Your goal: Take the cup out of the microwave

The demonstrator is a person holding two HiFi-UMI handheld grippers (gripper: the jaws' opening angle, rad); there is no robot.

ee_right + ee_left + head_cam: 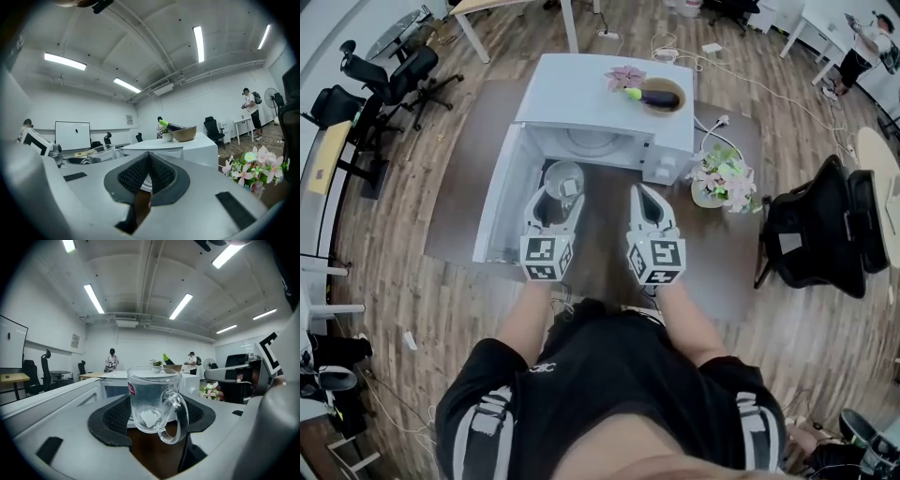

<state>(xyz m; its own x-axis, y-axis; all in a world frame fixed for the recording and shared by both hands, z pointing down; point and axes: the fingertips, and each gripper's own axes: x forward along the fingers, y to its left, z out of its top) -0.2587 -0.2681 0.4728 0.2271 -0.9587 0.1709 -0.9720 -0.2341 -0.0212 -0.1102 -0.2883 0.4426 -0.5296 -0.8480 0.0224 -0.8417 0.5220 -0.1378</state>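
Observation:
A clear glass cup with a handle sits between the jaws of my left gripper, just in front of the open white microwave. In the left gripper view the black pads press on both sides of the cup, its handle turned toward the camera, so the left gripper is shut on it. The microwave door hangs open to the left. My right gripper hovers beside the cup, jaws shut with nothing between them; its pads meet in the right gripper view.
On the microwave's top stand a brown bowl with a dark vegetable and a small pink flower. A pot of flowers stands right of the microwave on the brown table. A black chair is at the right.

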